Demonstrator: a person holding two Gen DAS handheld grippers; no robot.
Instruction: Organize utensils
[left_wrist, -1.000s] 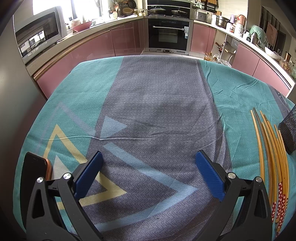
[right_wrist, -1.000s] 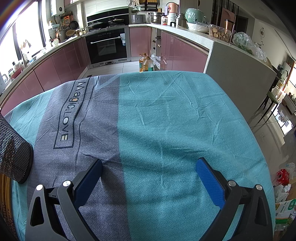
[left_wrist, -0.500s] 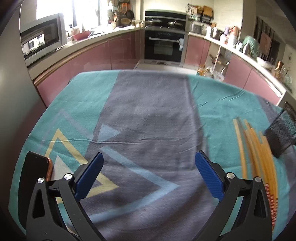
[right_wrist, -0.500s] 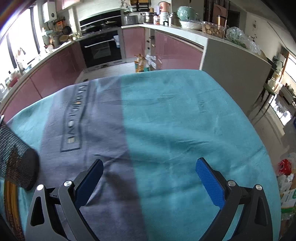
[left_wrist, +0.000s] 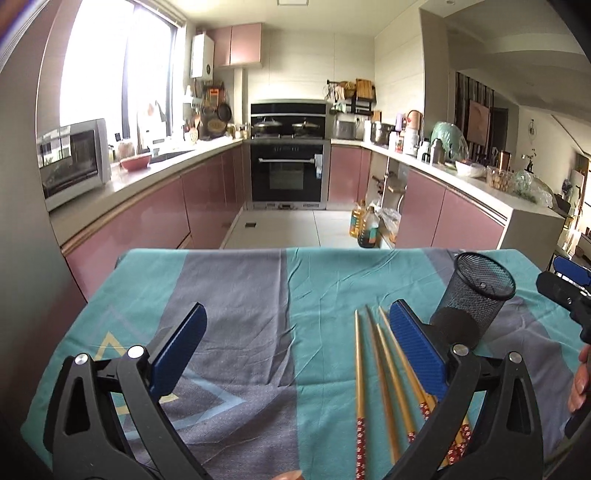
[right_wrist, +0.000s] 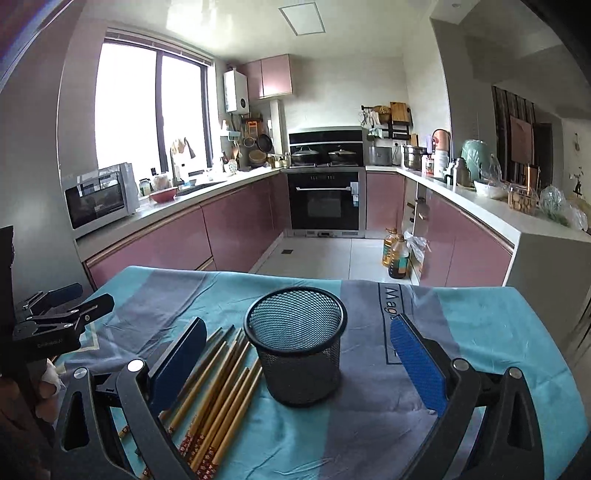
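2 grippers hang over the cloth-covered counter (right_wrist: 480, 332), and neither holds anything: the left gripper (left_wrist: 295, 350) has its jaws spread wide over bare cloth, and the right gripper (right_wrist: 295, 365) has its jaws released on either side of the mesh cup (right_wrist: 297, 347) without touching it. The chopsticks (right_wrist: 218, 373) lie flat in a loose fan just left of the cup, thin ends pointing away, patterned ends nearest the person. The cup stands upright and empty, so the sorting looks not yet begun.

Several things could go wrong. The chopsticks overlap, so a pinch aimed at 1 may drag its neighbours or roll it out from between the pads. They lie flat on soft, wrinkled cloth, and jaws closing low could bunch the fabric instead of catching wood. The cup looks light; a chopstick dropped in at a slant, or a nudge from the right gripper, could tip it over.
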